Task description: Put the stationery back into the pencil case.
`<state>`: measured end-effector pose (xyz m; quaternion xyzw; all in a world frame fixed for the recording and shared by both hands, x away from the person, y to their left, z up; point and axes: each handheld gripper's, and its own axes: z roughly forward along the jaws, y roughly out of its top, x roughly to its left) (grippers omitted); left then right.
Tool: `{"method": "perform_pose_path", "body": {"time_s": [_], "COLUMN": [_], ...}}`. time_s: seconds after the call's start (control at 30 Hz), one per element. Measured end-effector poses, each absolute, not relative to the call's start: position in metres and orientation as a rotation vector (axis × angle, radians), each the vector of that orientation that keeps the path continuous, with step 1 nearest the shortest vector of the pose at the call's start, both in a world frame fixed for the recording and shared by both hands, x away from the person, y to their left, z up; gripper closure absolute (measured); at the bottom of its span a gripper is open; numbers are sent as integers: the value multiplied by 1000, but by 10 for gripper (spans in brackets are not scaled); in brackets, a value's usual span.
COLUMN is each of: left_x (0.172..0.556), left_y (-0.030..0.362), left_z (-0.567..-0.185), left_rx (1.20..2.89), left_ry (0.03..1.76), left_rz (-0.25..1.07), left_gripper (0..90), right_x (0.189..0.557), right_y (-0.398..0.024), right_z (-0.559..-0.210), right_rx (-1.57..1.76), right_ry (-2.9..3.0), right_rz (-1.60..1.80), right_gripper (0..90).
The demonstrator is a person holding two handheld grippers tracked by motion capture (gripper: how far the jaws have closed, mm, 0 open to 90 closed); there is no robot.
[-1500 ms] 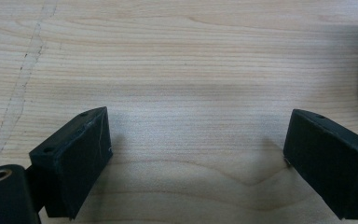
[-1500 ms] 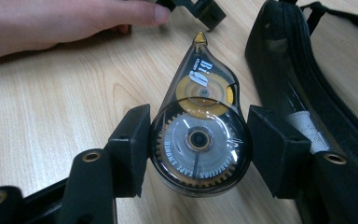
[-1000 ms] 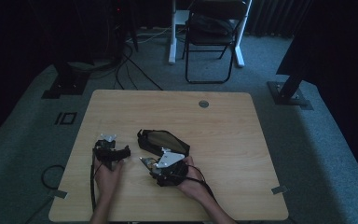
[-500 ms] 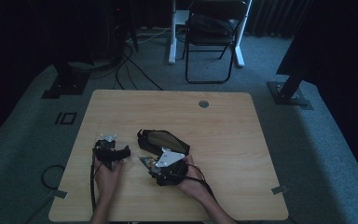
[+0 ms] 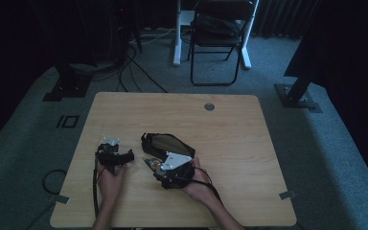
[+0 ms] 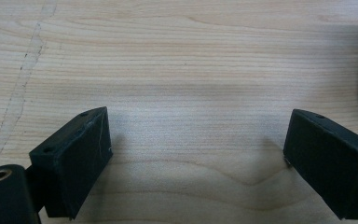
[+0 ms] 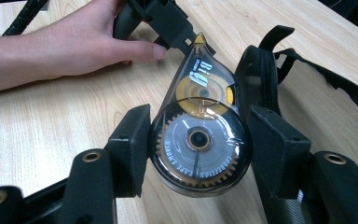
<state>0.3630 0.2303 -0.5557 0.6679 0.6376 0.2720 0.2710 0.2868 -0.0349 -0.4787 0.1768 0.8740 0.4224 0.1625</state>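
A clear teardrop-shaped correction tape dispenser [image 7: 199, 135] with yellow and white gears sits between the jaws of my right gripper [image 7: 200, 114], and both pads touch its round body. In the high view the dispenser [image 5: 149, 164] pokes out to the left of the right gripper [image 5: 154, 166], just in front of a black pouch [image 5: 165, 143]. The pouch [image 7: 265, 70] and its straps lie right behind the dispenser. My left gripper [image 6: 198, 126] stands open over bare wood, with nothing between its pads. It rests at the table's left [image 5: 111, 147], pointing away from the person.
The wooden table [image 5: 230, 134] has a round cable hole [image 5: 209, 106] near its far edge. A folding chair [image 5: 220, 38] and stand bases are on the carpet beyond. The left hand [image 7: 74, 51] lies on the wood near the dispenser's tip.
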Motion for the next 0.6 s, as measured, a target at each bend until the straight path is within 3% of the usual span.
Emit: {"method": "perform_pose_path", "body": {"time_s": [0.6], "left_x": [363], "left_y": [230], "left_z": [-556], "left_rx": [1799], "left_ry": [1717], "left_rz": [733], "left_gripper": [78], "right_x": [290], "right_y": [-39], "right_z": [-469], "right_rx": [505], "right_ry": [2468], "right_rz": [1214], "right_gripper": [416]}}
